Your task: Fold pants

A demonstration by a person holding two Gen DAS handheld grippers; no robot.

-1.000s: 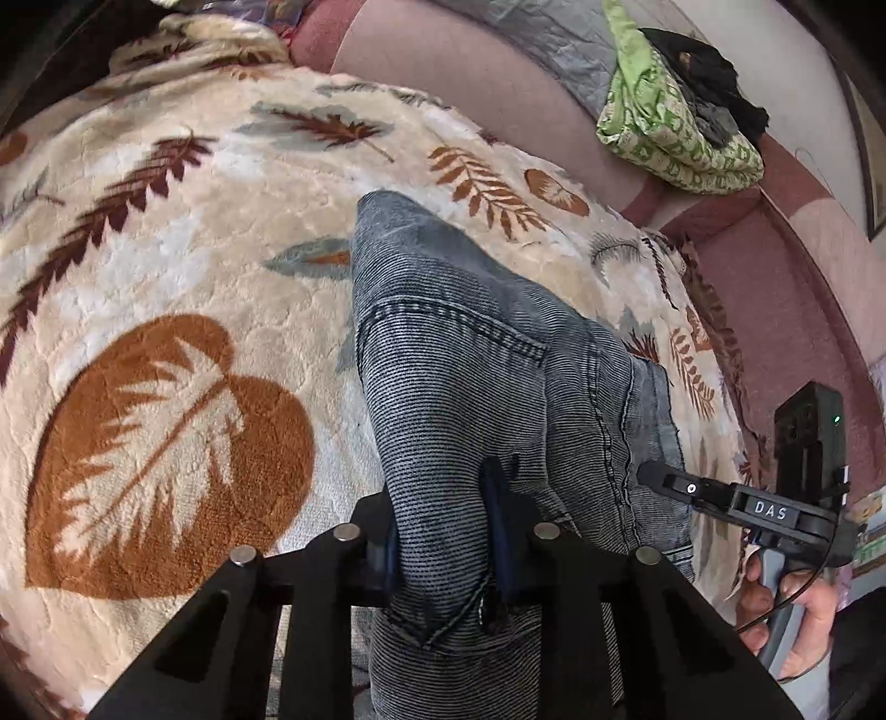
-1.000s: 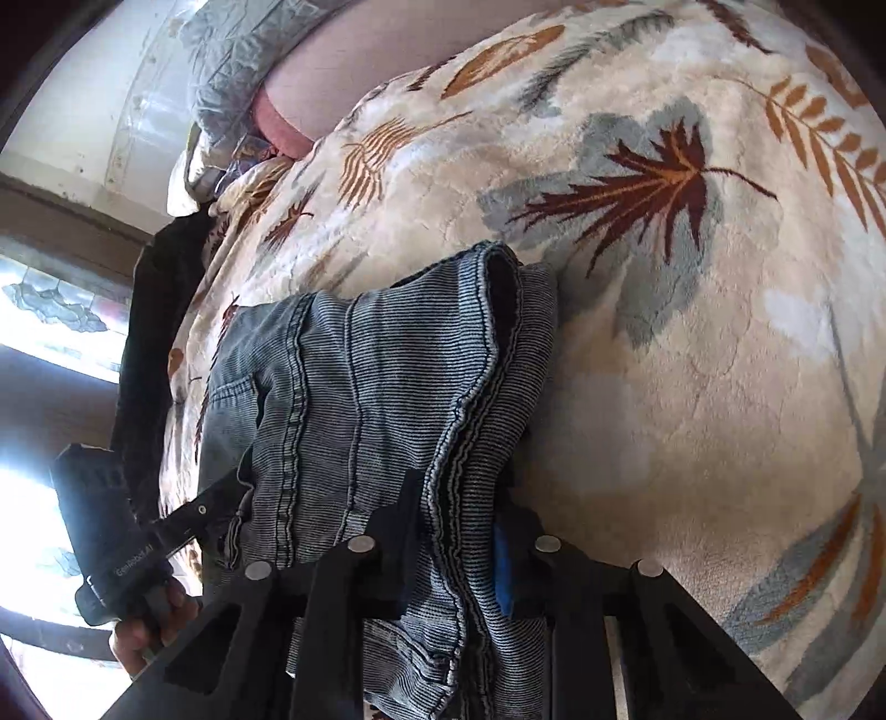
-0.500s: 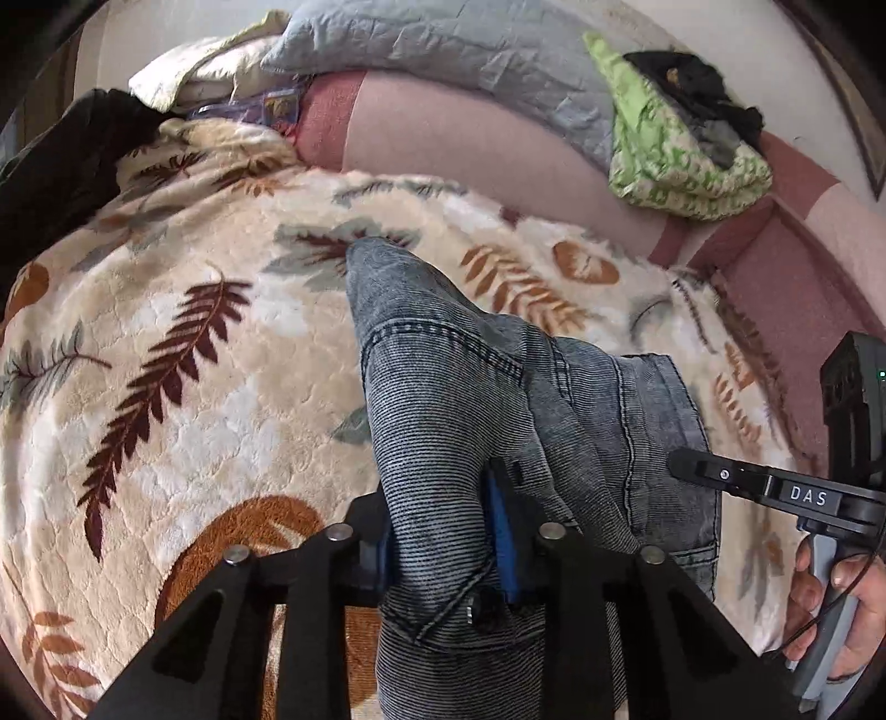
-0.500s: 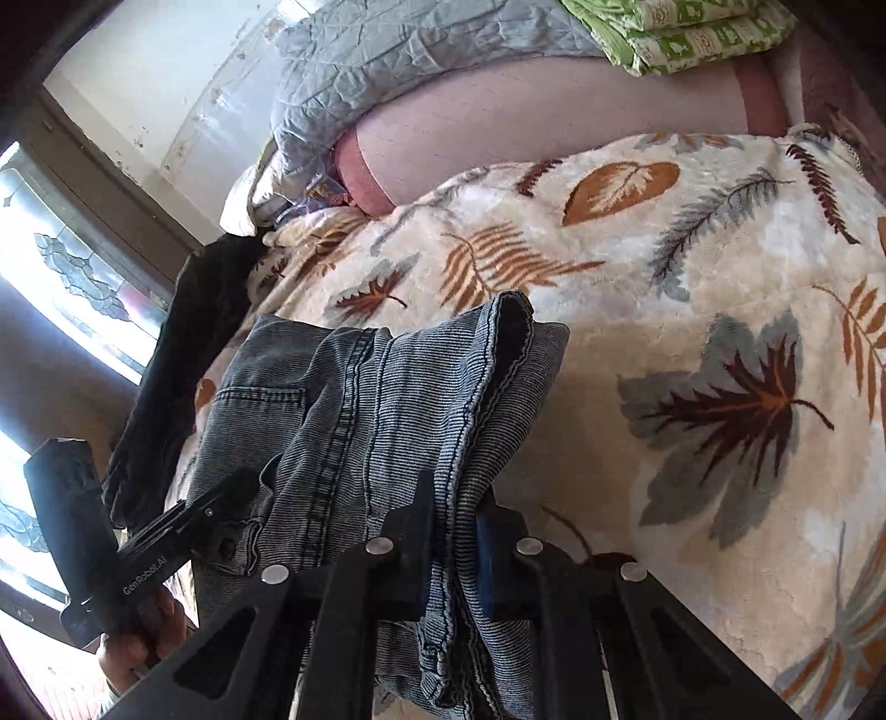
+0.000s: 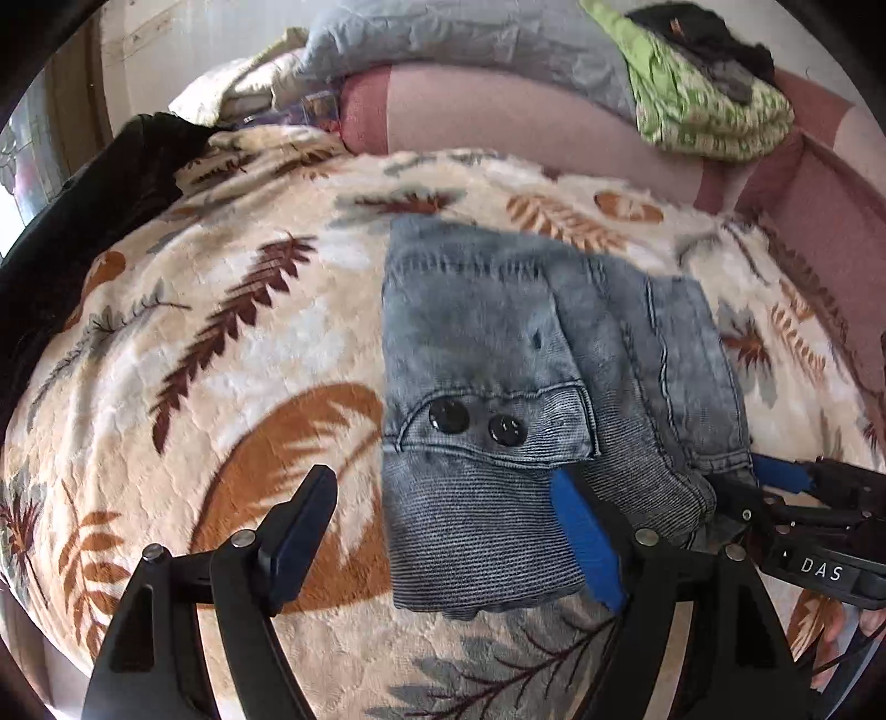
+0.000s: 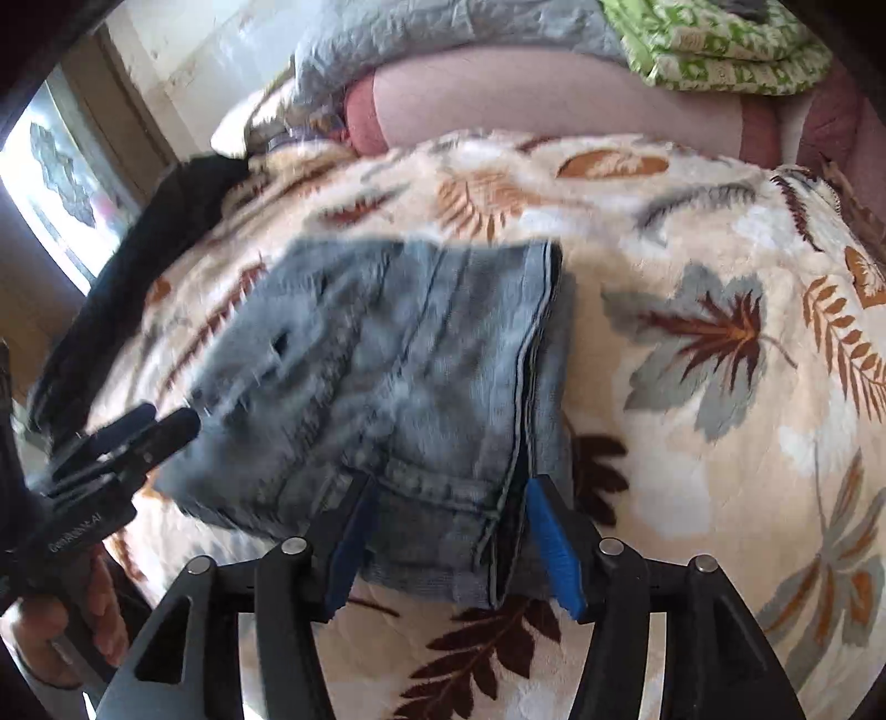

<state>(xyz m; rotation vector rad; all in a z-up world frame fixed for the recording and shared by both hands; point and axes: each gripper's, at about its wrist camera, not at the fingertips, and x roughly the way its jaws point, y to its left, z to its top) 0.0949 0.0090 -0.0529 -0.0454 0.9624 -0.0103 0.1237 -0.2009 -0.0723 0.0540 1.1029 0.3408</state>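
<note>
The folded blue-grey jeans (image 5: 526, 376) lie flat on the leaf-print blanket (image 5: 221, 343), a pocket flap with two dark buttons facing up. My left gripper (image 5: 443, 515) is opening. The near edge of the jeans sits between its fingers, and neither pad presses on the denim. In the right wrist view the jeans (image 6: 398, 376) look blurred. My right gripper (image 6: 454, 537) is opening too, astride the near seam corner, with its blue pads (image 6: 554, 543) off the cloth. Each gripper shows in the other's view: the right gripper (image 5: 797, 493) and the left gripper (image 6: 149, 432).
A pink bolster (image 5: 526, 116), a grey quilted pillow (image 5: 470, 44) and a folded green cloth (image 5: 709, 105) line the far side. A black garment (image 5: 111, 183) hangs over the bed's left edge. A window (image 6: 61, 166) is at the left. A hand (image 6: 55, 620) holds the left gripper's handle.
Both grippers were shut on the denim and have let go, their jaws now wide. The jeans have dropped flat onto the blanket, and both views have tilted up.
</note>
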